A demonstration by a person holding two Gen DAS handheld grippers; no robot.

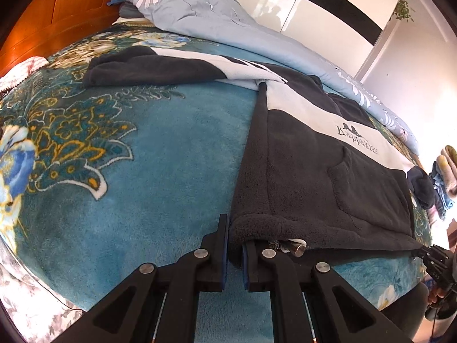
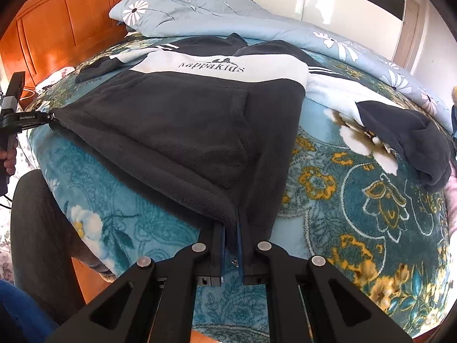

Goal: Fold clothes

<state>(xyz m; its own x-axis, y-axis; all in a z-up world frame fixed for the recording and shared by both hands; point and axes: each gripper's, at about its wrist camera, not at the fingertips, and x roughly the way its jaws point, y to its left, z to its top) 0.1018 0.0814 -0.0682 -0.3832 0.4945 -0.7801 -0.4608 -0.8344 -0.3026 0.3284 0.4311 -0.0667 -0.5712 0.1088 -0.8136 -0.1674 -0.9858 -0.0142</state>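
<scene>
Dark fleece hoodie lies flat on teal blanket, sleeves spread toward blue quilt. Left gripper clamps hem corner on the hoodie's left side; right gripper pinches hem corner on its right side. Hem lifted off blanket.

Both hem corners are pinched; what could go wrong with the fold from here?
1. The left hand-held gripper grips thick bunched fleece at the jacket hem, beside the metal zipper pull; it may slip.
2. Both sleeves lie spread on the teal blanket, so lifting the hem could drag them askew.
</scene>
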